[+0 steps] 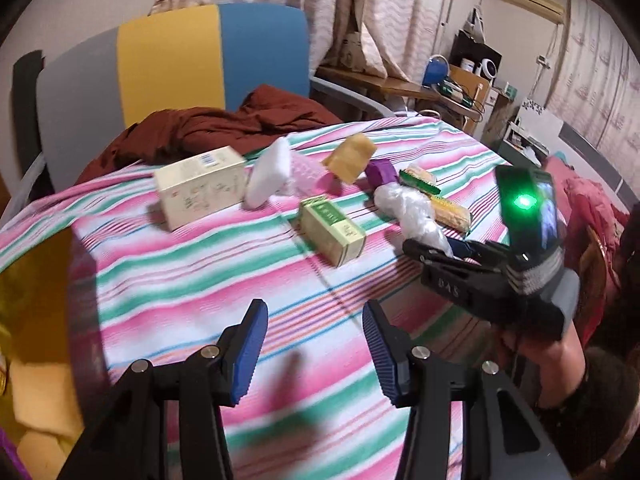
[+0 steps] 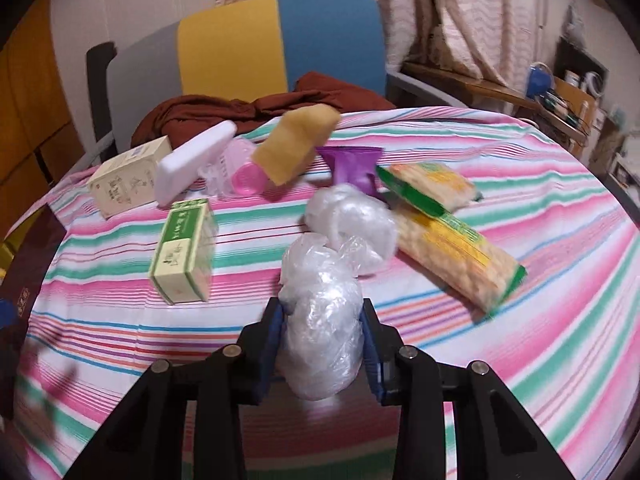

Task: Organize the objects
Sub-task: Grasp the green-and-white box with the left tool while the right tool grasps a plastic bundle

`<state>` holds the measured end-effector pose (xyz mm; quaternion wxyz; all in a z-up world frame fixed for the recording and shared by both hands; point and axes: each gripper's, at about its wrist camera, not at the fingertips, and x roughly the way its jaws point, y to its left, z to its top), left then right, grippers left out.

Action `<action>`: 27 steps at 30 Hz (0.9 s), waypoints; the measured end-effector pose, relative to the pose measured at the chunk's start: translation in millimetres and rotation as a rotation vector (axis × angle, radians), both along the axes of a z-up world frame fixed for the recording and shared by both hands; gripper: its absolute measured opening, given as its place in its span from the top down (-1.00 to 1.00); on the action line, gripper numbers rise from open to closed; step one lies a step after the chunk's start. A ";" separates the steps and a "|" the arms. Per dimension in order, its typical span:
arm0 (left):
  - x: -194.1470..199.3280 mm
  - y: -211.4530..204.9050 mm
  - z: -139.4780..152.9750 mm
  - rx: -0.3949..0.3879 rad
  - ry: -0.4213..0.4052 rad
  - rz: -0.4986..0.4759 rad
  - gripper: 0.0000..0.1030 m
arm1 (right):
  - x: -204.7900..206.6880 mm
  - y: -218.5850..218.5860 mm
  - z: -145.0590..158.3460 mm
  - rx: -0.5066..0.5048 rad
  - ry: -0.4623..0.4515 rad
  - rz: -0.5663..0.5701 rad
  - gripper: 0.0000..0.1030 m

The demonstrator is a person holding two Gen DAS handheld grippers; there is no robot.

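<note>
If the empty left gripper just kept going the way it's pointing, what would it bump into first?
Most likely the striped tablecloth itself: the left gripper, fingers apart, tilts down at bare cloth. The small green box lies farther along that line, though depth is hard to judge.

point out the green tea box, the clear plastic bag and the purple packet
green tea box (image 2: 182, 252), right wrist view, on its top face
clear plastic bag (image 2: 320, 320), right wrist view, on the bunched part between the fingers
purple packet (image 2: 352, 166), right wrist view, on its front
</note>
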<state>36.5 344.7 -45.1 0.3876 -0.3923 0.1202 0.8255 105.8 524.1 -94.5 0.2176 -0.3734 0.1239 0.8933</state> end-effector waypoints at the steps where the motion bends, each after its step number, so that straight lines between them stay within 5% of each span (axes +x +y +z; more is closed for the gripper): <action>1: -3.0 7.5 -1.1 -0.001 0.004 -0.001 0.03 | 3.1 2.2 0.1 -0.002 0.008 -0.022 0.27; 16: -60.1 96.4 -38.3 -0.024 -0.104 0.090 0.02 | 19.0 20.8 -3.3 -0.034 0.053 -0.154 0.27; 27: -72.1 87.5 -59.2 0.026 -0.085 0.122 0.21 | 18.3 18.4 -4.6 -0.021 0.052 -0.154 0.27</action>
